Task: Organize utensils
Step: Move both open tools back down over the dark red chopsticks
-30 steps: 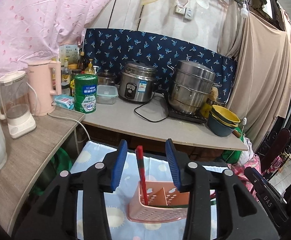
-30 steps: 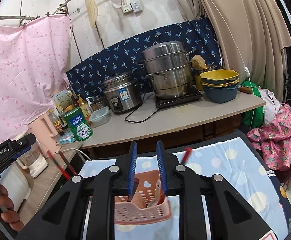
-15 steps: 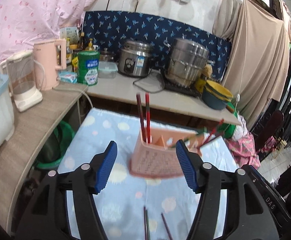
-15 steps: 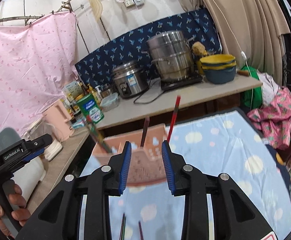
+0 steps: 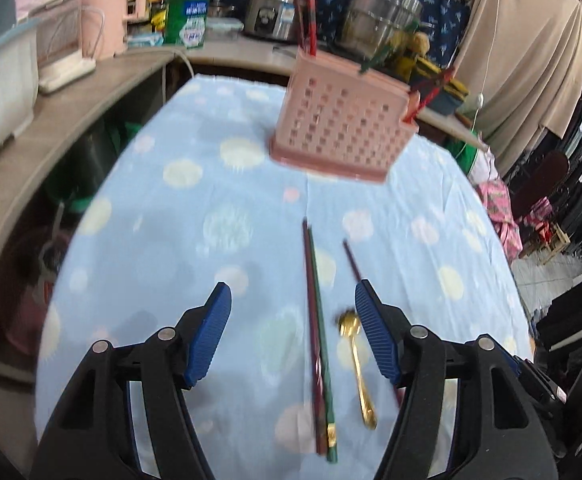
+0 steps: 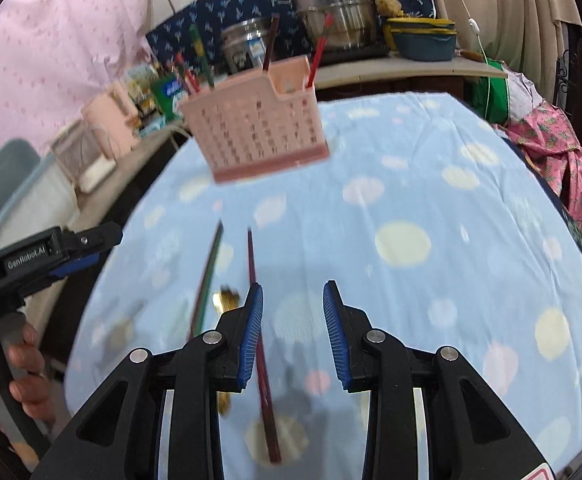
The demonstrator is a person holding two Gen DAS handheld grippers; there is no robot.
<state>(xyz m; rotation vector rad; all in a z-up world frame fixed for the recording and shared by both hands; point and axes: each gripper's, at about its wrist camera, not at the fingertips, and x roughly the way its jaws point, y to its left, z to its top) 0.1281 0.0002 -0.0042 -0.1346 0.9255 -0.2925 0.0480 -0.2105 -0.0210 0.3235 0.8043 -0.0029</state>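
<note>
Presently, the left gripper (image 5: 293,334) is spread and empty; a chopstick pair (image 5: 318,332) lies on the desk (image 5: 171,240) between its jaws, long axis running from lower centre up toward the basket (image 5: 341,120) at upper centre. A gold spoon (image 5: 357,364) lies just right of the pair. The right gripper (image 6: 293,334) is part-spread and empty; a lone chopstick (image 6: 261,344) passes under its left jaw. The left hand appears better placed for the pair.

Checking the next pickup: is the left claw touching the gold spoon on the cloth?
Apart. Left wrist view: gold spoon lies between the open left claw pads, cloth visible either side.
</note>
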